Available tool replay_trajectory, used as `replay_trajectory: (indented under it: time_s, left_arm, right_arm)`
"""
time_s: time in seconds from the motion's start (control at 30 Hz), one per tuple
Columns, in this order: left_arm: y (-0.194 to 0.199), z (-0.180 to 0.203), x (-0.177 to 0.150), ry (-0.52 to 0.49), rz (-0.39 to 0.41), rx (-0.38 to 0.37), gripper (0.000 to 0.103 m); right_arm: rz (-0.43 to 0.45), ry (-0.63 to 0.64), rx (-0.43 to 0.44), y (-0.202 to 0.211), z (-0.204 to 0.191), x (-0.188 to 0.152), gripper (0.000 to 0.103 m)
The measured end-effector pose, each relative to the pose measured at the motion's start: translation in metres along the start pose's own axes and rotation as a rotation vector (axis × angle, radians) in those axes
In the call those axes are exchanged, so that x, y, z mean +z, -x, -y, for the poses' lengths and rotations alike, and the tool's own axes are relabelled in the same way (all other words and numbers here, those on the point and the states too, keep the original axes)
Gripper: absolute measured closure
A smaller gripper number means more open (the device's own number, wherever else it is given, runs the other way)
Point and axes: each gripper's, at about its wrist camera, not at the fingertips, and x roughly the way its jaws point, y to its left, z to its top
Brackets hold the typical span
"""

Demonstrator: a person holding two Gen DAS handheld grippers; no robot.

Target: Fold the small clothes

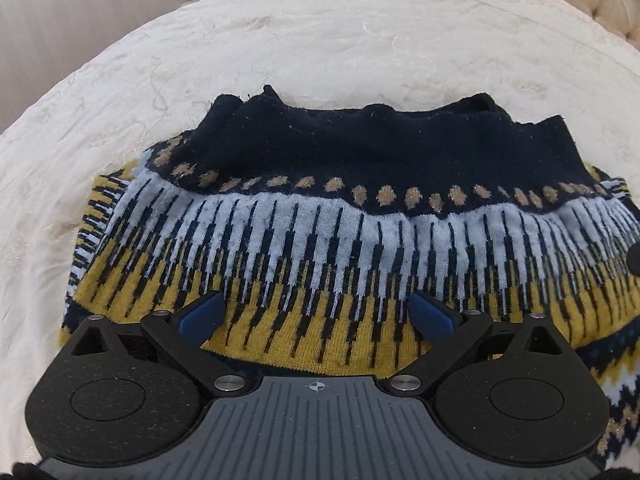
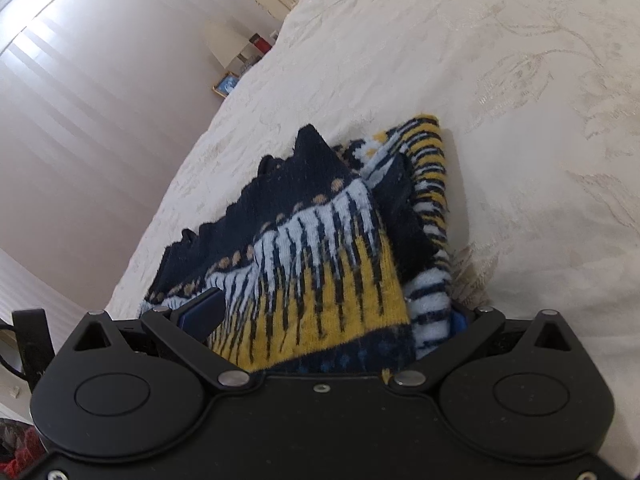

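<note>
The left hand-held gripper (image 1: pixel 316 314) is spread wide over the sweater (image 1: pixel 340 236). The right hand-held gripper (image 2: pixel 332 316) is spread around a raised fold, its right finger mostly hidden. The sweater lies near the bed (image 1: pixel 360 48) edge, with bare cover beyond.

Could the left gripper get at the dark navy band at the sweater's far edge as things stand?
Probably yes. The left gripper is open over the yellow part of the sweater, and the navy band lies straight ahead on the bedspread with nothing on top of it or between.
</note>
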Motion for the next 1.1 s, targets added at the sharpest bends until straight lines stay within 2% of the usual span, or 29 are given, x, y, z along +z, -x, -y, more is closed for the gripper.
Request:
replay_trajectory:
  time_s: [0.17,0.3,0.37,0.43,0.53,0.83,0.93,0.97,1.1]
  left_arm:
    - [-0.003,-0.001,0.003,0.0,-0.009,-0.006,0.0]
    - [-0.007,-0.002,0.006,-0.005,-0.003,-0.002,0.0]
    - [-0.008,-0.001,0.006,-0.006,0.004,0.001,0.0]
    - [-0.007,0.0,0.005,-0.004,0.011,0.003,0.0]
    - [-0.004,0.0,0.002,-0.008,0.019,0.006,0.0]
    - [-0.004,-0.001,0.001,-0.01,0.018,-0.004,0.0]
    - [0.007,-0.004,0.003,-0.023,0.0,-0.024,0.002]
    - [0.014,-0.006,0.0,-0.025,0.003,-0.036,0.006]
    - [0.036,-0.018,-0.022,-0.005,-0.005,-0.08,0.007]
  right_arm:
    - [0.061,0.029,0.029,-0.005,-0.001,-0.003,0.0]
    - [0.066,0.068,0.04,-0.007,-0.003,-0.003,0.0]
    - [0.064,0.078,0.039,-0.007,-0.004,-0.004,0.005]
    - [0.058,0.081,0.018,-0.007,-0.004,-0.003,0.039]
    - [0.041,0.04,0.021,-0.009,0.002,-0.004,0.056]
    - [0.041,0.065,-0.018,-0.007,-0.006,-0.004,0.058]
    - [0.036,0.056,-0.016,-0.007,-0.004,-0.003,0.058]
    - [0.034,0.051,-0.015,-0.007,-0.004,-0.003,0.058]
    - [0.031,0.041,-0.016,-0.008,-0.003,-0.002,0.058]
